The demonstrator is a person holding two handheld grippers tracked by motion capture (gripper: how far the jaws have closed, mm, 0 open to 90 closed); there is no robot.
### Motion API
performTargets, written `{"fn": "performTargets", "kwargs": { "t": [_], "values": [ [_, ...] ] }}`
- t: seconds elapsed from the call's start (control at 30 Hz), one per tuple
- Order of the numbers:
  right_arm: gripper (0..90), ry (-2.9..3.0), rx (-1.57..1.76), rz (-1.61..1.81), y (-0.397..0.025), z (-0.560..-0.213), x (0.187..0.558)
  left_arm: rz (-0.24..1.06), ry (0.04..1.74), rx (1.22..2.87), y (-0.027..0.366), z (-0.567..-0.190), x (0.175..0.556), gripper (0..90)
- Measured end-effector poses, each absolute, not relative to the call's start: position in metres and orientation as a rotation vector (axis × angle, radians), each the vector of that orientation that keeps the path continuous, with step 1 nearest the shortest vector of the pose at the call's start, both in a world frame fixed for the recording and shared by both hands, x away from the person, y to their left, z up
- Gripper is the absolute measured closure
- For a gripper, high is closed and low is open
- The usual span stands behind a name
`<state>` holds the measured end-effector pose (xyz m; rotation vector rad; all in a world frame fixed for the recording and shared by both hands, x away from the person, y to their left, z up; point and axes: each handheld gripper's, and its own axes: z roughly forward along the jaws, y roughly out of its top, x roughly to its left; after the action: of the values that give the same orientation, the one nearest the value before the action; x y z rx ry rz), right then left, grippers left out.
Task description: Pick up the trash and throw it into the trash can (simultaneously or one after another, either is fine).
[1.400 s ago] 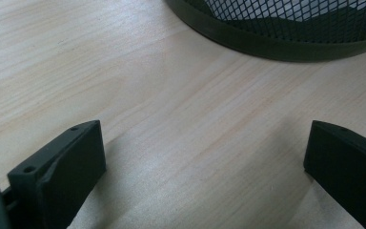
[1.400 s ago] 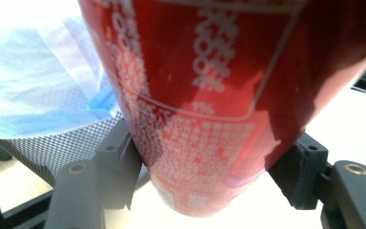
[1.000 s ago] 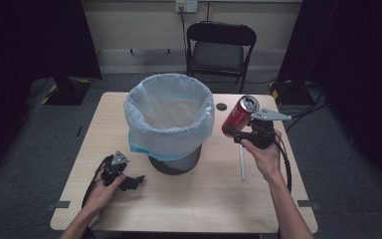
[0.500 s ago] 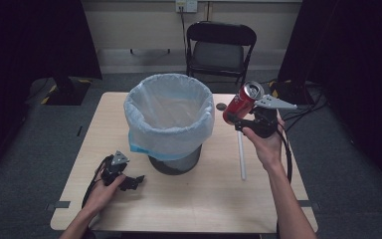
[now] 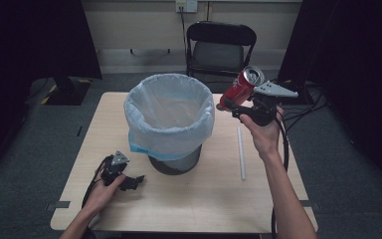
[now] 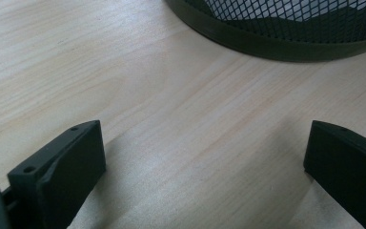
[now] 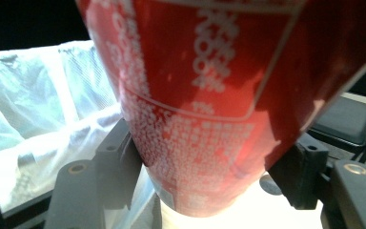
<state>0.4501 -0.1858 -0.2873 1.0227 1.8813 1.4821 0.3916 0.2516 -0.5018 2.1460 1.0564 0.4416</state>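
A red drink can is held tilted in the air just right of the bin's rim, with my right gripper shut on its lower part. Seen from the right gripper view, the can sits pinched between the two black jaws, the white liner behind it to the left. A black mesh wastebasket lined with a pale blue-white bag stands mid-table. My left gripper rests on the table at the front left, open, with bare wood between its jaws.
A white straw lies on the table right of the bin. The wooden table has bare room at the front. A black folding chair stands behind the far edge. The bin's base is close ahead of the left gripper.
My right gripper has carried the can upward and slightly farther back, staying beside the bin's right rim. The left gripper has stayed put.
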Motion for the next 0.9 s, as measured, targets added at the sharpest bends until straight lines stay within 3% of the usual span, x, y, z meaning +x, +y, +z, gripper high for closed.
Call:
{"fn": "performTargets", "kwargs": {
  "t": [0.9],
  "values": [
    [34.1, 1.853, 0.867, 1.581, -0.146, -0.23, 0.458, 0.441, 1.058, 2.147, 0.252, -0.502, 0.392, 0.0]
  ]
}}
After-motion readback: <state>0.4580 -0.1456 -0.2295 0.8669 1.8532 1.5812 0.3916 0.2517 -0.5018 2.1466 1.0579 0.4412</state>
